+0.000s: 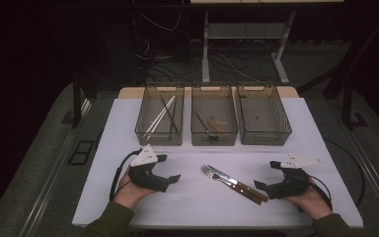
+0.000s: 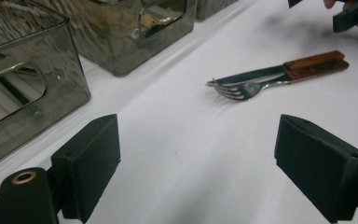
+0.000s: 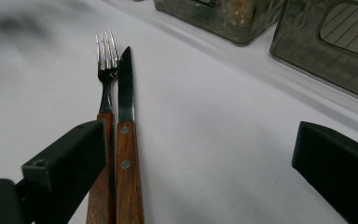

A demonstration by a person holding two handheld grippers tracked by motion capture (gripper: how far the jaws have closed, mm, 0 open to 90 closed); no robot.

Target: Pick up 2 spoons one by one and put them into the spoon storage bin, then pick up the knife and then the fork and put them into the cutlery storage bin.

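While both hand-held grippers, left (image 1: 170, 169) and right (image 1: 265, 175), are held open and empty, the stiff, light wooden-handled steel fork (image 3: 104, 116) and knife (image 3: 127, 140) are judged best gripped at their handles.

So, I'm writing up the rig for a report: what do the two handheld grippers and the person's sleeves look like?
Both are black, angular handheld tools. The left gripper and the right gripper each carry a pale grey three-cornered plate on top and trail a black cable. In the left gripper view, the blocky black fingers are flat-faced, with a brass-coloured ring on the nearer arm. The person's sleeves are olive green.
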